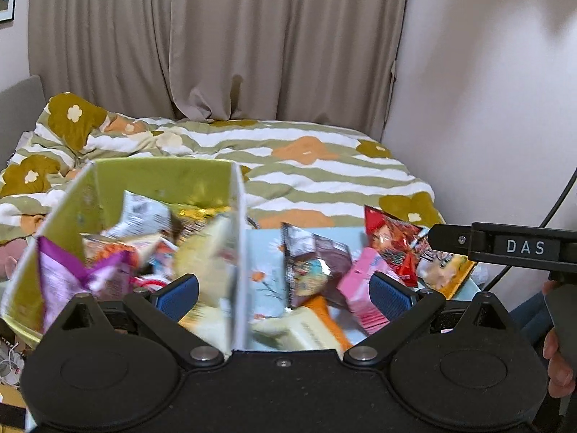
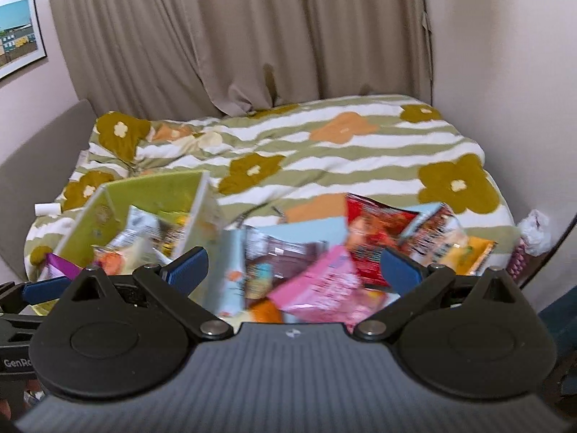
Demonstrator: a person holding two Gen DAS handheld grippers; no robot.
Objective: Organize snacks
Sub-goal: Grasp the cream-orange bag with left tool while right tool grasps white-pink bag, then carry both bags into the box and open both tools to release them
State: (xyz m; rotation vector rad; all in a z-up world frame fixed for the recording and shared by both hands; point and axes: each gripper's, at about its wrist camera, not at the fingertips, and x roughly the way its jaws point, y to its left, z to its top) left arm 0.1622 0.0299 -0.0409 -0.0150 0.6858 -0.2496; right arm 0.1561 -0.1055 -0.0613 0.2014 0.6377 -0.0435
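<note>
Two open boxes stand side by side at the near edge of the bed. The green box on the left holds several snack packets, among them a purple one. The light blue box on the right holds a brown packet, a pink packet and a red packet. My left gripper is open and empty, astride the wall between the boxes. My right gripper is open and empty above the blue box, over the pink packet. The green box lies to its left.
The bed with its striped flower duvet fills the space behind the boxes. Beige curtains hang at the back. A wall closes the right side and a grey headboard the left. The other gripper's arm reaches in from the right.
</note>
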